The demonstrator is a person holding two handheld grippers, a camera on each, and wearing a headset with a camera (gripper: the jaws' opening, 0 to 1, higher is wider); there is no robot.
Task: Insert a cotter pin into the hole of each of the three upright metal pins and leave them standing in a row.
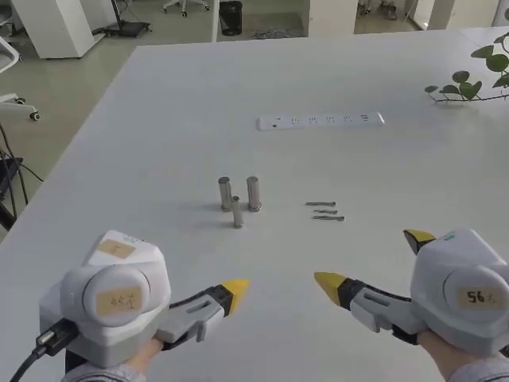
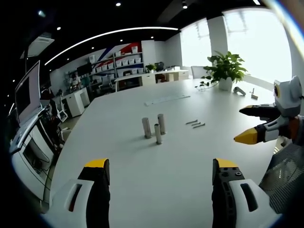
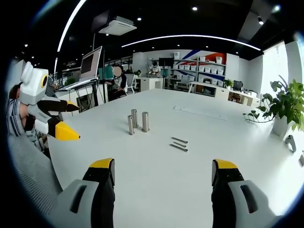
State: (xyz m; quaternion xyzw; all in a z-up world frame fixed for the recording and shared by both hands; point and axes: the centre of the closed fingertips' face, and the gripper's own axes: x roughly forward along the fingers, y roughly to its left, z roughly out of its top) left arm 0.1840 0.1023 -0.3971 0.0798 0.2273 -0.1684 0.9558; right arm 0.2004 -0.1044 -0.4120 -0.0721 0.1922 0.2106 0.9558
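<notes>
I have the left gripper [image 2: 161,166] and right gripper [image 3: 163,166] released, jaws wide; three metal pins [image 1: 237,212] stand clustered on the table [image 1: 159,119], cotter pins [image 1: 325,211] lying near

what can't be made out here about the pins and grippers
- Holes in the metal pins: too small in every view.
- Cotter pins: too small in the head view to tell loop ends.
- Left gripper: one jaw hidden behind its own body in the head view.
- Plant: cut off by the head view's right edge.

bright, even | window glare on right | fisheye edges warped, dark
</notes>
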